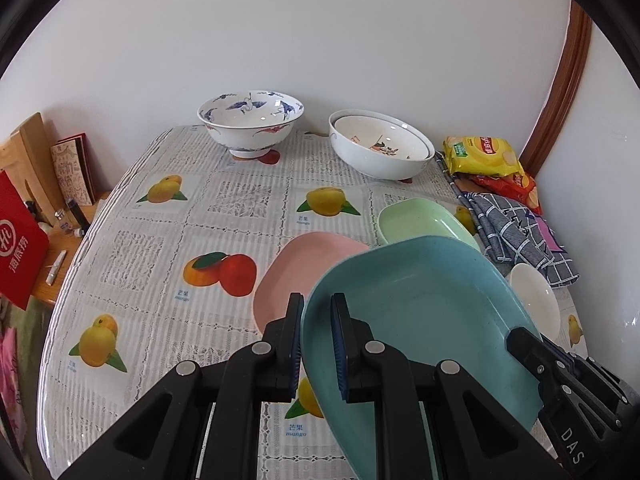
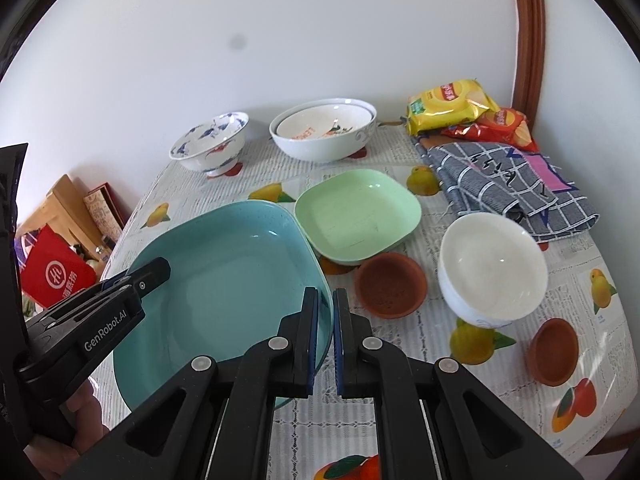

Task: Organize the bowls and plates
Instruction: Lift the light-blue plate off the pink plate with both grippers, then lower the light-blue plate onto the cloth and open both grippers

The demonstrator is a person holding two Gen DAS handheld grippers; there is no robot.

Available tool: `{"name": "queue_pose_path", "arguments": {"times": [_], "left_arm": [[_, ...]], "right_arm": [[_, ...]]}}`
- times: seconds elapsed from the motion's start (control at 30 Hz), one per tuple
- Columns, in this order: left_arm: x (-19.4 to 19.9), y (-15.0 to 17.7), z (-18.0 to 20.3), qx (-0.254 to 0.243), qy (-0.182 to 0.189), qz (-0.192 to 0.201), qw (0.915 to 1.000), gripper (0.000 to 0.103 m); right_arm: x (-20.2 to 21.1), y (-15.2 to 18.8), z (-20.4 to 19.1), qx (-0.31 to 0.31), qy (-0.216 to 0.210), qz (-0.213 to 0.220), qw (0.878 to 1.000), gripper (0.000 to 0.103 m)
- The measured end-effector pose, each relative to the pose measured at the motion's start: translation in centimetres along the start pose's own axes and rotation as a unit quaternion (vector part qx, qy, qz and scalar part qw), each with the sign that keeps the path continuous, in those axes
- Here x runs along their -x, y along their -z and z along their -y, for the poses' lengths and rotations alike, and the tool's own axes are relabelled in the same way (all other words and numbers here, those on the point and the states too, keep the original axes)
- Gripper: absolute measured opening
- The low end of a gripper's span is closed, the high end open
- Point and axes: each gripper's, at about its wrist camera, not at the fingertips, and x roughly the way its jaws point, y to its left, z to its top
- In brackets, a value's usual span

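A large blue plate point(image 1: 424, 312) is held tilted above the table by both grippers. My left gripper point(image 1: 317, 320) is shut on its left rim. My right gripper point(image 2: 325, 316) is shut on its right rim; it also shows in the left wrist view point(image 1: 528, 344). The blue plate point(image 2: 228, 284) hides much of a pink plate point(image 1: 296, 268). A green plate point(image 2: 358, 216) lies just behind. A white bowl point(image 2: 492, 264) stands on the right. A blue-patterned bowl point(image 1: 250, 120) and two nested white bowls point(image 1: 380, 148) stand at the back.
Two small brown dishes point(image 2: 390, 284) point(image 2: 554, 350) sit on the fruit-print tablecloth point(image 1: 160, 240). A checked cloth point(image 2: 508, 184) and snack bags point(image 2: 452, 106) lie at the back right by the wall. A side table with boxes point(image 1: 36, 184) stands to the left.
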Motion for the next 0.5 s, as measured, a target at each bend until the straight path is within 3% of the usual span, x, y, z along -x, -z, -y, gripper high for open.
{"name": "queue_pose_path", "arguments": {"times": [0.5], "left_arm": [[-4.3, 1.8, -3.6, 0.033, -0.022, -0.046, 0.9981, 0.014]], "right_arm": [[-5.3, 1.5, -2.4, 0.025, -0.007, -0.055, 0.998, 0.007]]}}
